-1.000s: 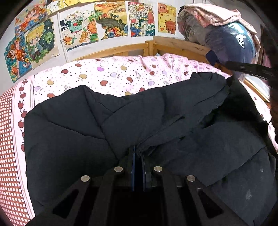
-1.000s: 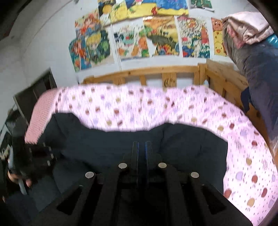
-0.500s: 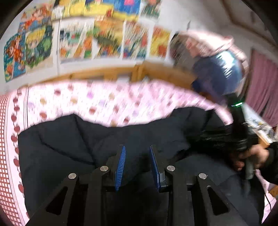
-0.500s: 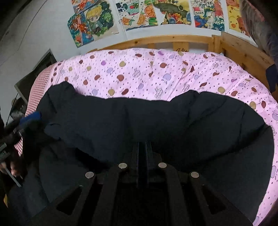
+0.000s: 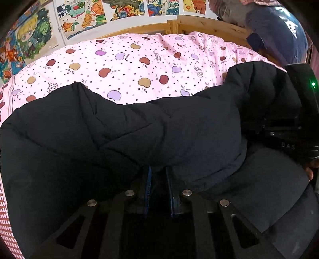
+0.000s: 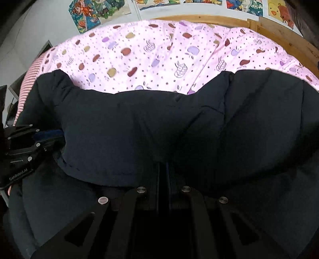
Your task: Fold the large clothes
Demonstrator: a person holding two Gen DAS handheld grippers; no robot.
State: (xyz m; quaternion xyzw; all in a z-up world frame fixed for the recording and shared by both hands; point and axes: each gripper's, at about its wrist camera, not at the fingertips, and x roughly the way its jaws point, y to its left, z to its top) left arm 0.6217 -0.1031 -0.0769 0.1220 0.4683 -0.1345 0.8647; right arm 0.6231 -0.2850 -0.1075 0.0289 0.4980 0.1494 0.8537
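A big black padded jacket (image 5: pixel 79 139) lies across the pink apple-print bed (image 5: pixel 129 65), its near part doubled over into a thick fold. My left gripper (image 5: pixel 159 171) points down into that fold. Its blue pads (image 5: pixel 148 183) stand a little apart and are closing, with jacket cloth between them and the tips hidden under it. In the right wrist view the jacket (image 6: pixel 139 129) drapes over my right gripper (image 6: pixel 163 165), which is shut on its edge. Each gripper shows in the other's view: the right gripper (image 5: pixel 295 127) and the left gripper (image 6: pixel 24 147).
A wooden bed frame (image 5: pixel 199 25) runs along the far side and the right (image 6: pixel 279 33). A heap of bedding (image 5: pixel 275 29) sits at the far right corner. Drawings (image 5: pixel 87 18) hang on the wall. Bare sheet (image 6: pixel 159 49) lies beyond the jacket.
Both grippers have dropped closer to the jacket. The left one opened, then narrowed again on a thicker fold. The right stayed shut and brought the jacket's edge down over the rest.
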